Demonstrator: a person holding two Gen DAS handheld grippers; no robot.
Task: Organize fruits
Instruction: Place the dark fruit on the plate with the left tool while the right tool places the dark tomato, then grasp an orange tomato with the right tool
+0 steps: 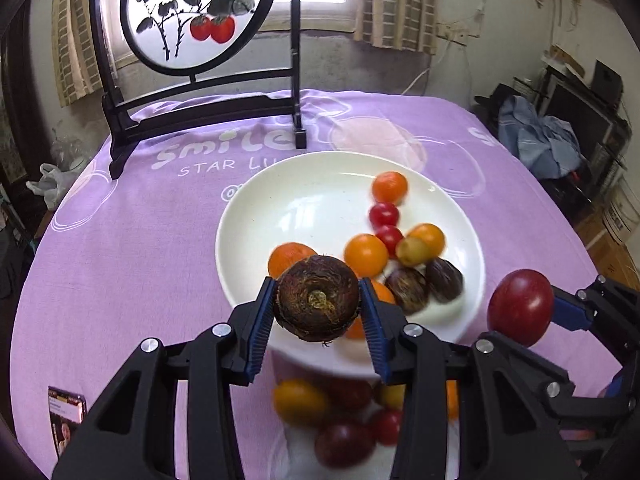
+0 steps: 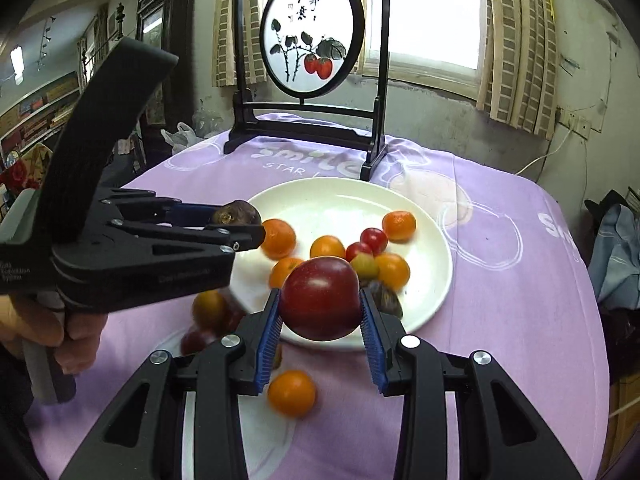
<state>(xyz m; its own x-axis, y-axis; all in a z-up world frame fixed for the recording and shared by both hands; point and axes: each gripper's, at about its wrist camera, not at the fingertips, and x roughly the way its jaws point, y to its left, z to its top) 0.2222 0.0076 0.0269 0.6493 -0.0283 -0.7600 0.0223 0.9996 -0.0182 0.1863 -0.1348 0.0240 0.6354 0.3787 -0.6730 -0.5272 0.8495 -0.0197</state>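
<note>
My left gripper [image 1: 318, 306] is shut on a dark brown water chestnut [image 1: 318, 304], held above the near rim of a white plate [image 1: 304, 200]. The plate holds several oranges, cherry tomatoes and dark chestnuts. My right gripper [image 2: 320, 314] is shut on a red plum [image 2: 322, 298], held above the plate's near rim [image 2: 328, 200]. The plum also shows in the left wrist view [image 1: 520, 306] at the right. The left gripper with its chestnut [image 2: 236, 214] shows in the right wrist view at the left. More fruit lies below my grippers: an orange [image 2: 291, 393] and blurred tomatoes [image 1: 344, 442].
A purple cloth [image 1: 132, 248] covers the table. A black-framed round painted screen [image 1: 196, 16] stands at the table's far side. A phone [image 1: 66, 420] lies near the front left edge. Clutter and clothes [image 1: 548, 140] sit off the table to the right.
</note>
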